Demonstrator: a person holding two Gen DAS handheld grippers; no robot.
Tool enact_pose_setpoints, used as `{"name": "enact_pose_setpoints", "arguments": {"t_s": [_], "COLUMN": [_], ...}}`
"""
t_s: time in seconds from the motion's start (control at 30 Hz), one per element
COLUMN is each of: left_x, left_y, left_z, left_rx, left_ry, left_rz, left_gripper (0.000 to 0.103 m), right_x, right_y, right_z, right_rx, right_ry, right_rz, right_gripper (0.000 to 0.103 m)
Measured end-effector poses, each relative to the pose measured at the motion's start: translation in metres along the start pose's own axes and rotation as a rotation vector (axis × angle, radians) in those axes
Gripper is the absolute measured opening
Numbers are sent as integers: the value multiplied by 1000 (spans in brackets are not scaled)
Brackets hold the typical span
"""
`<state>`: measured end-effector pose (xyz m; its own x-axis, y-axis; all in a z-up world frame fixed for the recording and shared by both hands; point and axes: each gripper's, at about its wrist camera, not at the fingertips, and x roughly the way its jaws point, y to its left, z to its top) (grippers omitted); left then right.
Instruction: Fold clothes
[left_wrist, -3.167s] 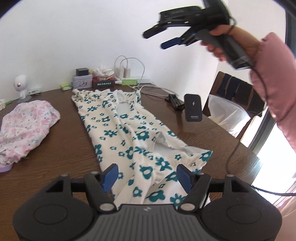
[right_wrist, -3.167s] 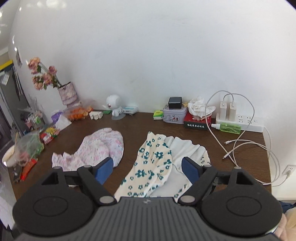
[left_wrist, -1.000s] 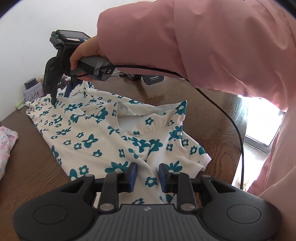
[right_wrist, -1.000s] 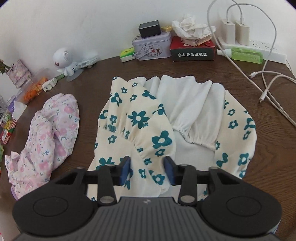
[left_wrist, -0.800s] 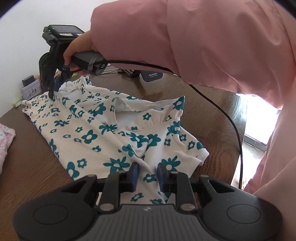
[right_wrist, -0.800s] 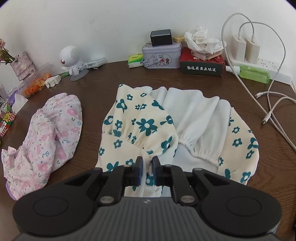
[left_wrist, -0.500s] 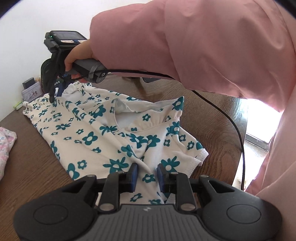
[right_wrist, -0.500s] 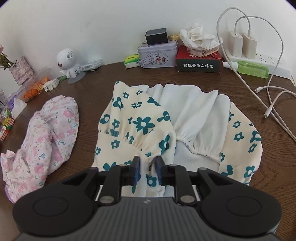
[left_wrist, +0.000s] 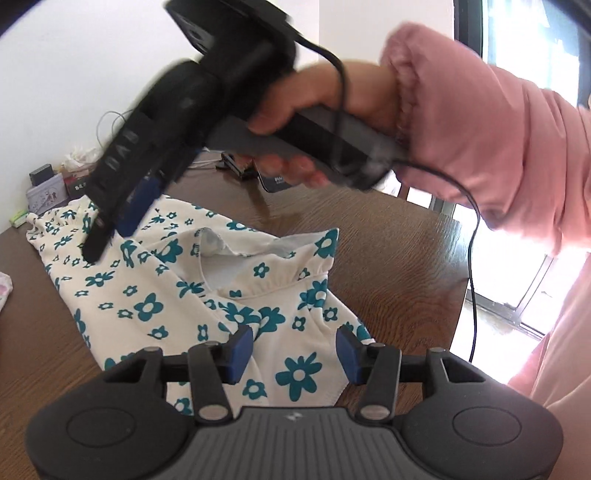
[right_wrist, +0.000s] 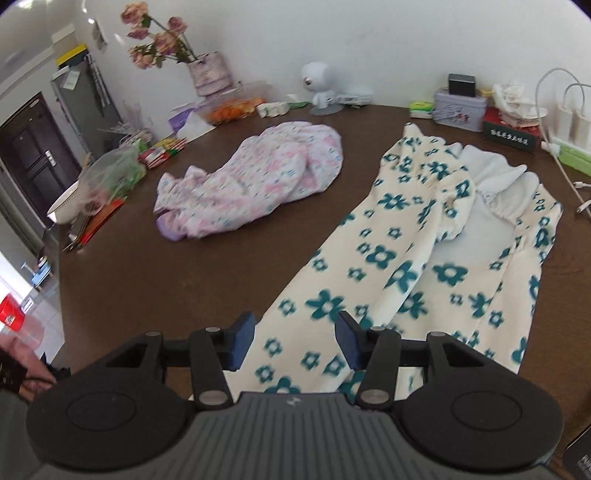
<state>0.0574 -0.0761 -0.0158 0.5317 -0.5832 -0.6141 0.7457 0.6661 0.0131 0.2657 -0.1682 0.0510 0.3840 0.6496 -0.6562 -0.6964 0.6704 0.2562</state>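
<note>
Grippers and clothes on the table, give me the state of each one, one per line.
left gripper: open, holding nothing, above the floral garment's near end.
right gripper: open, holding nothing.
floral garment: spread lengthwise on the table, partly folded, white lining showing at the far end.
pink garment: crumpled heap, unfolded.

My left gripper is matte black with a ribbed grey top plate, two round black discs at its corners, silver screw heads on the linkage arms and dark blue pads on the jaws. My right gripper is built the same, with a grey handle and a thin black cable. I wear a pink sleeve with a gathered cuff.
</note>
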Motion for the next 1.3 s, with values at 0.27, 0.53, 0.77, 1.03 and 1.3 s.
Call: {"name": "enact_pose_setpoints", "arguments": {"t_s": [0.27,0.53,0.77,1.03,1.3], "left_x": [-38,-20,-18,-49,-7], "left_y": [20,20,12,49,108], "left_z": [-16,-31,-33,-10,16], "left_rx": [-32,-38,-17,-72,-140], "left_ry": [36,112,122,32,75], "left_rz": [127,84,72,175,160], "left_gripper": [21,16,19,30,17], "right_x": [-27,-21,-16,-36,-16], "right_y": [49,61,55,90,122], "right_z": [-52,-80,-94,-102,-109], "right_rx": [-175,-283,-283,-369,-477], "right_ry": [34,80,82,53,51], "right_rz": [81,13,-10,74,45], "right_gripper": [20,20,21,25,29]}}
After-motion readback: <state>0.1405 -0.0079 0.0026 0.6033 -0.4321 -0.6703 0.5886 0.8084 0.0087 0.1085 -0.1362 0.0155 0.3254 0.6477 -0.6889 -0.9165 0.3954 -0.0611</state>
